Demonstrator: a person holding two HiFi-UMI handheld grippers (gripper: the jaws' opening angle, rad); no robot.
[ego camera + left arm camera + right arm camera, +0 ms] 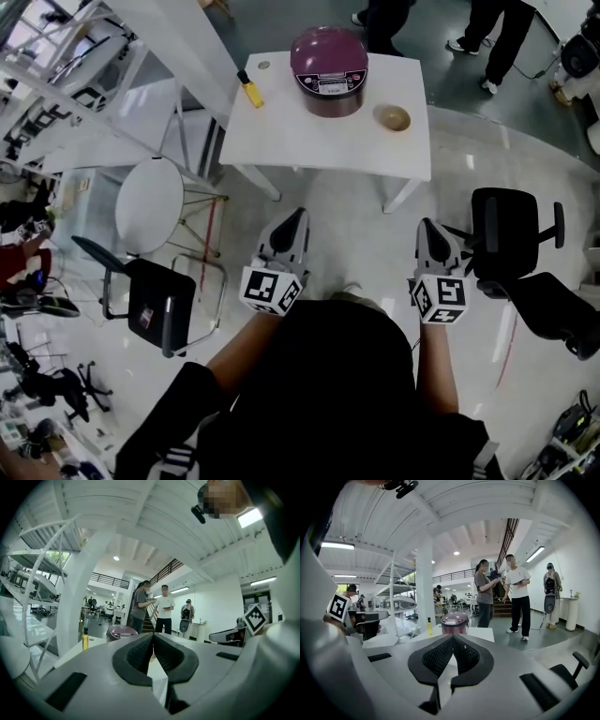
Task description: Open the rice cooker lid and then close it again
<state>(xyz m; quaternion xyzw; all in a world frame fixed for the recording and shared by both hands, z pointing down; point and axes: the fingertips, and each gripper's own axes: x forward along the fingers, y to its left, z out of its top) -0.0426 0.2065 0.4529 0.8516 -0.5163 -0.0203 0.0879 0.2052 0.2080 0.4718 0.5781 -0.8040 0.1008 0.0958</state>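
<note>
Maroon rice cooker [328, 58] stands between yellow bottle [250, 91] and bowl [392, 117]; left gripper [298, 217], right gripper [427, 226] pressed together.

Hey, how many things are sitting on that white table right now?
4: the purple rice cooker at the far edge, a small bowl to its right, a yellow bottle to its left, and a small round disc beyond the bottle. Something could hide behind the cooker.

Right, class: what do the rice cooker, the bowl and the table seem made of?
Rice cooker: probably glossy plastic or coated metal; its maroon surface shows a sheen. Bowl: tan and dull, perhaps wood or ceramic; too small to tell. Table: smooth white top, likely laminate or painted board, evenly matte.
</note>
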